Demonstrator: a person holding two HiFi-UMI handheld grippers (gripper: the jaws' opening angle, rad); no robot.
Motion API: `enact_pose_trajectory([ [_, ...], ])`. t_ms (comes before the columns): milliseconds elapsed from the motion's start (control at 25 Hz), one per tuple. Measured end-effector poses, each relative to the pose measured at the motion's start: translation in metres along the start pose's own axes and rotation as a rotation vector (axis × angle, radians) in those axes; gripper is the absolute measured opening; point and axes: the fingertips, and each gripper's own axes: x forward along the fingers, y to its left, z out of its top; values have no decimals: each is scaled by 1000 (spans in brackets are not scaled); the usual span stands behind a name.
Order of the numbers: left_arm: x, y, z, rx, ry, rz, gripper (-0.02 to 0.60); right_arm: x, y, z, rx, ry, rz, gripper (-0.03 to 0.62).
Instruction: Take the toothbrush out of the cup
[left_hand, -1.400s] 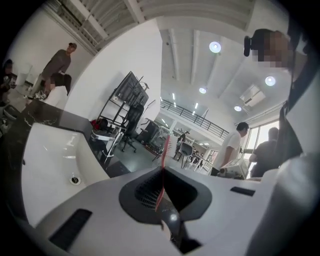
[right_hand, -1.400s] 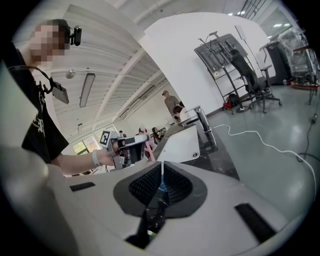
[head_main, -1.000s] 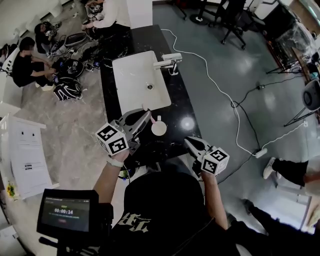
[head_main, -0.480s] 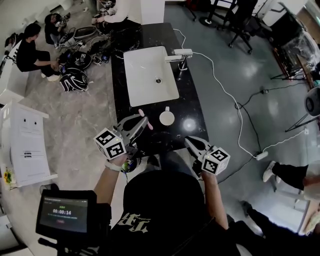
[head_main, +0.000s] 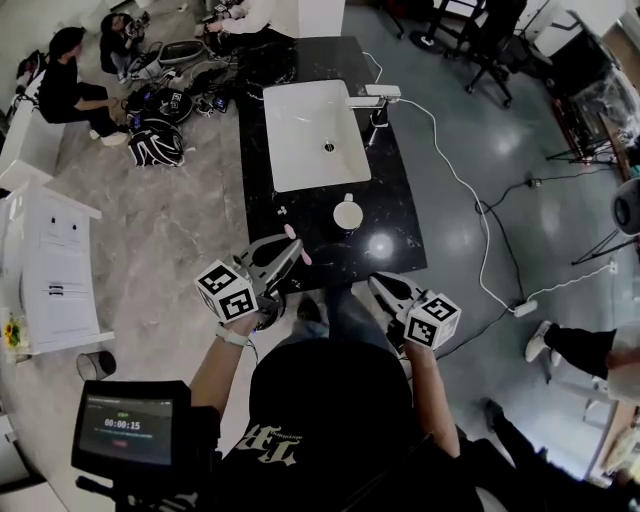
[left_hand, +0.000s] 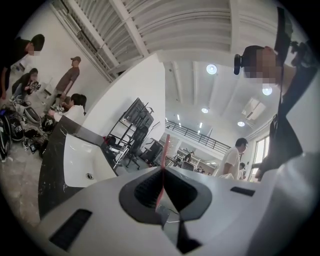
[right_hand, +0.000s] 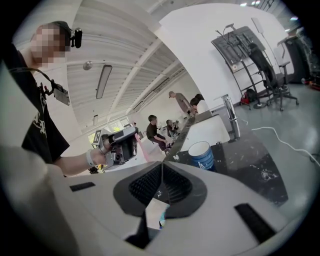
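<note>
Toothbrush (head_main: 297, 246) in the head view has moved farther from the cup (head_main: 348, 214), carried by the left gripper (head_main: 288, 248). Left gripper view: jaws clamped on its pink handle. Right gripper view: right gripper (right_hand: 161, 186) pinched together, empty; removal looks done.

Slim pink toothbrush (left_hand: 163, 155), pinched in the left gripper (head_main: 292, 248), well apart from the round blue cup (head_main: 348, 214), which stands upright on the black countertop (head_main: 400, 200).
</note>
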Motion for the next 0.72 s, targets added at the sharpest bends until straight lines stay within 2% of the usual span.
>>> enact_pose_trajectory([
  [440,-14,-11,-23,-33,-16,22,15,1,6,0,-5,22,27,-12],
  [720,6,-29,-27,0,-24,46,15,-12,-6,10,-35,13,77,-12],
])
